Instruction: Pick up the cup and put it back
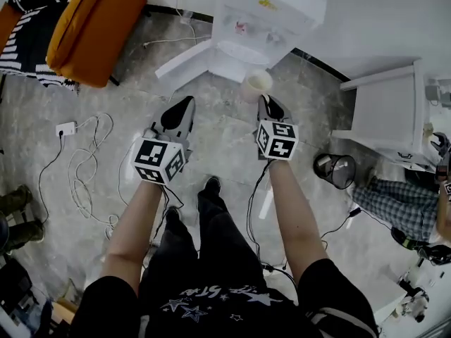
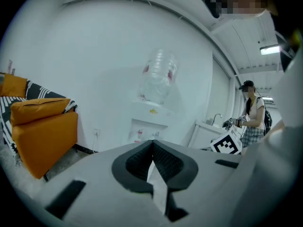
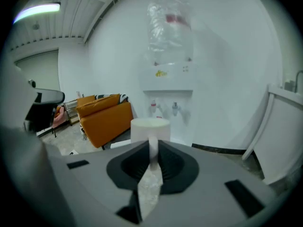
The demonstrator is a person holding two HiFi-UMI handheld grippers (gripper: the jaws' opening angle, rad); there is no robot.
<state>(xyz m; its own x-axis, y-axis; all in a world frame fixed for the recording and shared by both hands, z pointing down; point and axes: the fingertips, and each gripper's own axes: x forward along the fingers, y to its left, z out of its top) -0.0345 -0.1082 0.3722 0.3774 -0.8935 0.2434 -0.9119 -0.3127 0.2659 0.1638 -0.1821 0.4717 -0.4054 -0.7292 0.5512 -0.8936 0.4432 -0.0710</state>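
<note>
A white cup (image 1: 255,84) hangs in the air in front of the water dispenser (image 1: 264,13). My right gripper (image 1: 266,106) is shut on it. In the right gripper view the cup (image 3: 149,126) stands upright just past the jaws, and the pads pinch a thin white part of its near side. My left gripper (image 1: 180,111) is held level beside it, to the left, with its jaws closed together and nothing between them. The left gripper view shows the same closed jaws of my left gripper (image 2: 152,144) pointing at the dispenser (image 2: 152,122).
An orange sofa (image 1: 95,27) stands at the far left. White cables and a power strip (image 1: 67,128) lie on the floor at left. A wire bin (image 1: 337,169) and a white cabinet (image 1: 391,111) are at the right, with another person (image 1: 402,206) nearby.
</note>
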